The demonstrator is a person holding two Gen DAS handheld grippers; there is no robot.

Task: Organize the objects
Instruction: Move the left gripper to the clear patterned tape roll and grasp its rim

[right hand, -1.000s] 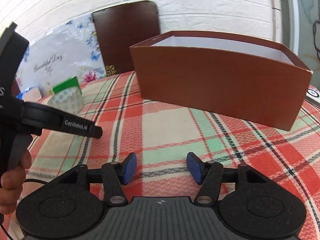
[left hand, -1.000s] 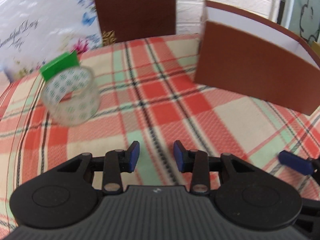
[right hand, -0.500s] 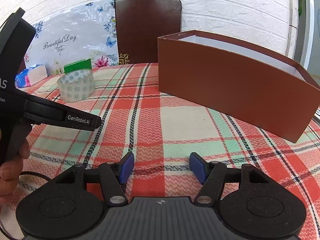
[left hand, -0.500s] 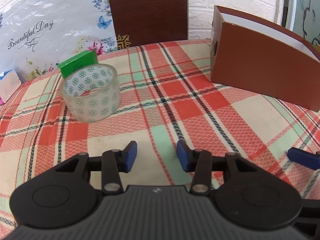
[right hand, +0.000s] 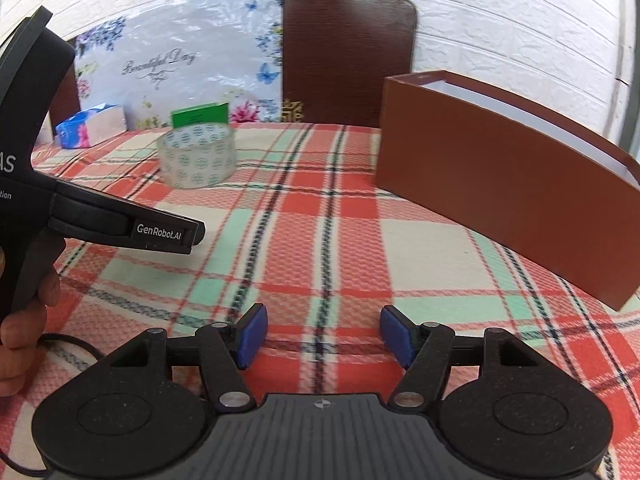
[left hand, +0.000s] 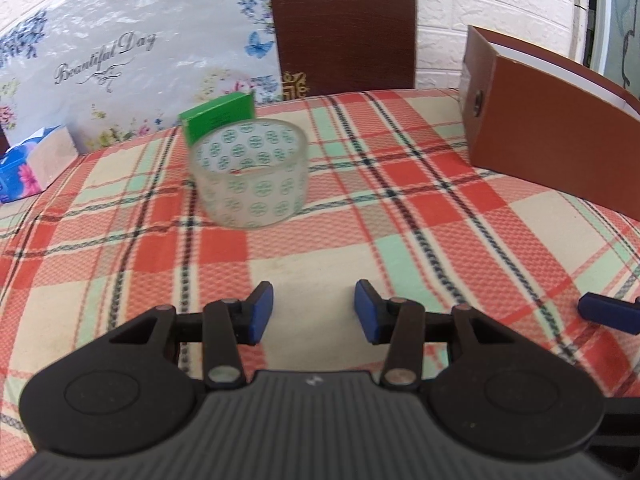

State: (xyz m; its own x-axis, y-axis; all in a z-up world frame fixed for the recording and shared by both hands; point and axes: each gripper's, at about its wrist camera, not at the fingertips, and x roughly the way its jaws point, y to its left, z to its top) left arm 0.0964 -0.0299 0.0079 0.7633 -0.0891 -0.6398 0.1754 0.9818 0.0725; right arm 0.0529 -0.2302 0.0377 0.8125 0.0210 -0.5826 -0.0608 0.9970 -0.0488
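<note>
A clear tape roll (left hand: 249,171) with green round prints lies flat on the plaid tablecloth (left hand: 400,240), ahead and a little left of my left gripper (left hand: 313,306), which is open and empty. A small green box (left hand: 218,118) stands just behind the roll. A brown open box (left hand: 556,128) with a white inside stands at the right. My right gripper (right hand: 323,335) is open and empty over the cloth. From it, the roll (right hand: 196,155) and green box (right hand: 200,114) are far left, the brown box (right hand: 504,184) at right.
A dark wooden chair back (right hand: 348,52) stands behind the table. A flowery plastic bag (left hand: 104,64) leans at the back left, with a blue tissue pack (left hand: 28,168) beside it. The left gripper's body and my hand (right hand: 28,320) fill the right view's left side.
My left gripper has swung left and moved closer to the tape roll, which now sits nearer the view's centre. My right gripper has turned left too; both stay open.
</note>
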